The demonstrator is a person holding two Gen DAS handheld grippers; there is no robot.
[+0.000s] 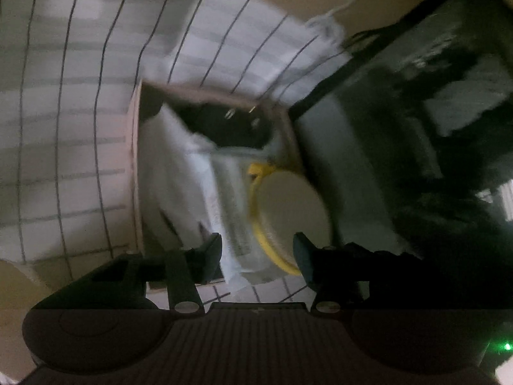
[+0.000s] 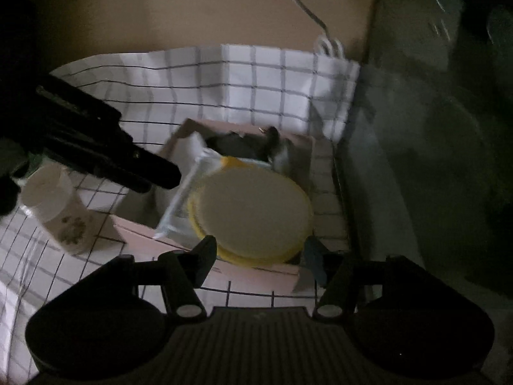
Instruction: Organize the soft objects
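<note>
A shallow pink box [image 2: 263,272] sits on a white checked cloth [image 2: 272,80]. Inside lie a round cream pad with a yellow rim [image 2: 253,208], a white plastic-wrapped packet [image 2: 179,208] and a dark soft item [image 2: 240,146]. My right gripper [image 2: 259,253] is open just in front of the round pad, one finger at each side of its near edge. My left gripper [image 1: 256,256] hangs low over the box [image 1: 136,160] with its fingers apart; the packet [image 1: 224,218] and the pad's yellow rim [image 1: 272,253] lie between them. This view is blurred, and no pad visibly presses.
A white cup with a leaf print [image 2: 54,205] lies tilted on the cloth left of the box. A white cable [image 2: 301,6] runs across the tan surface behind. A dark, glossy surface [image 1: 416,112] borders the cloth on the right.
</note>
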